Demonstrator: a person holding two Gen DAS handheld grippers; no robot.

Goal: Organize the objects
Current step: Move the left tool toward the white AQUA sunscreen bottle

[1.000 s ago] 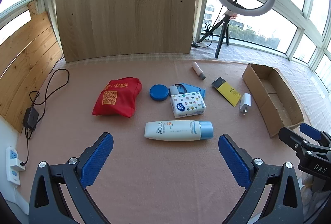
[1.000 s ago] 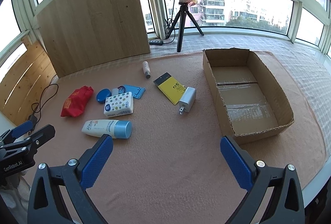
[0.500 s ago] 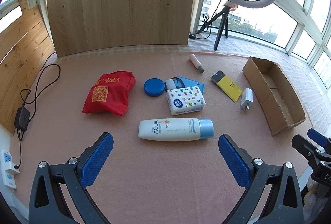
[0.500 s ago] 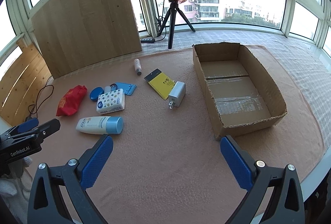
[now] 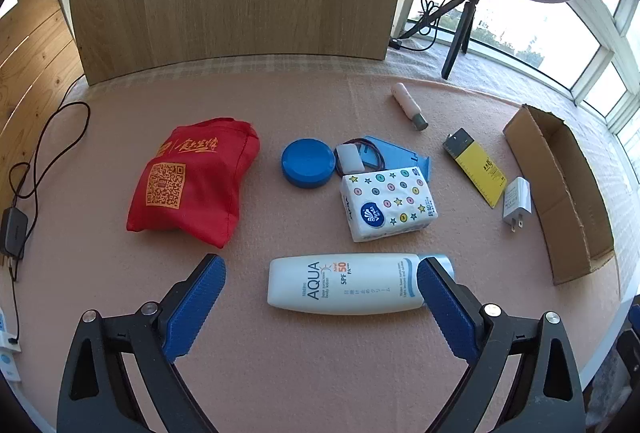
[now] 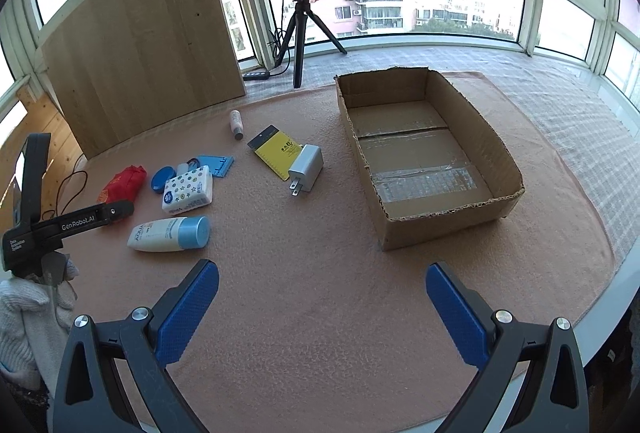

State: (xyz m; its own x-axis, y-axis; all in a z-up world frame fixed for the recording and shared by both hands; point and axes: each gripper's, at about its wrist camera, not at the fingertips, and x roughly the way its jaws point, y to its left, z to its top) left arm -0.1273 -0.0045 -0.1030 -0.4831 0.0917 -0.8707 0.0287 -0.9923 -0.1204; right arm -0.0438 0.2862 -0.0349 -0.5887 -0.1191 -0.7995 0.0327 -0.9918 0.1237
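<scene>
White with a light-blue cap, the sunscreen tube (image 5: pixel 344 283) lies on its side on the pink surface (image 5: pixel 320 373), printed "AQUA" and "SPF 50". It sits between the wide-apart left tongs (image 5: pixel 320 297), whose right pad overlaps the cap. Right tongs (image 6: pixel 322 307) gape empty near the cardboard box (image 6: pixel 472 217).

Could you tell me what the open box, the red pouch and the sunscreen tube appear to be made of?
Box: brown corrugated cardboard, matte, with ragged cut edges and clear tape across the floor.
Red pouch: soft cloth, probably a thin synthetic fabric, creased and slumped, with printed yellow markings.
Sunscreen tube: smooth, slightly glossy white plastic with a blue plastic cap.
</scene>
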